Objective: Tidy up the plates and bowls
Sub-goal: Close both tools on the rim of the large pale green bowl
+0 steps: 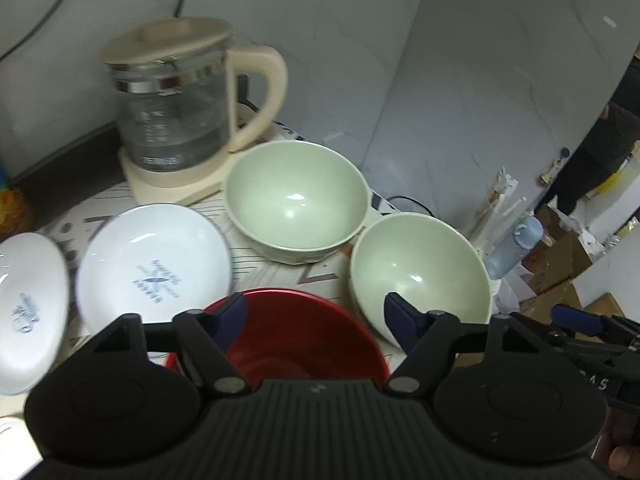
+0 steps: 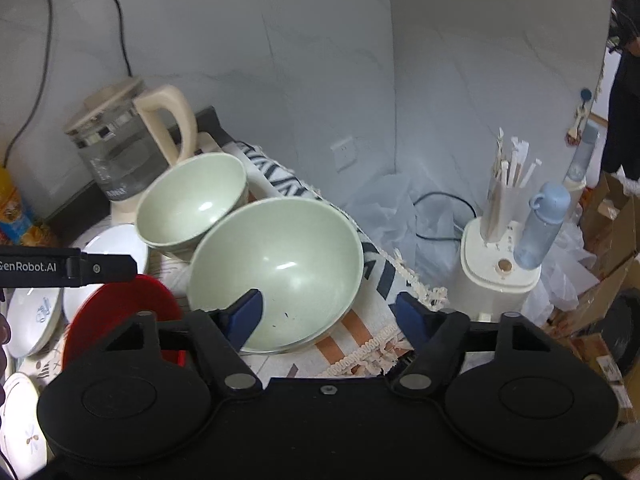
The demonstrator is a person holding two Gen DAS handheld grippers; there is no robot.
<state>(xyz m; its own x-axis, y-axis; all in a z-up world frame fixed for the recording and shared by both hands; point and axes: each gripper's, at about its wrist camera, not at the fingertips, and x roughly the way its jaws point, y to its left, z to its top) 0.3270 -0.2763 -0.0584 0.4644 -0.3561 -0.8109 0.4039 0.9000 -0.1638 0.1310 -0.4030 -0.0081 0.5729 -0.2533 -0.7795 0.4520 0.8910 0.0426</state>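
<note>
Where tongs [image 1: 314,318] gape, glossy round red bowl [image 1: 296,336].

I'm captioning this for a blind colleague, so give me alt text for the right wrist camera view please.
The open right gripper hovers over the near rim of a large pale green bowl on a patterned cloth. A second green bowl and a glass kettle sit behind it, with a red bowl and white plates to the left.

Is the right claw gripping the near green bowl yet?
No. The right claw is open, its blue fingers spread wide over the near green bowl, clamping nothing.
</note>
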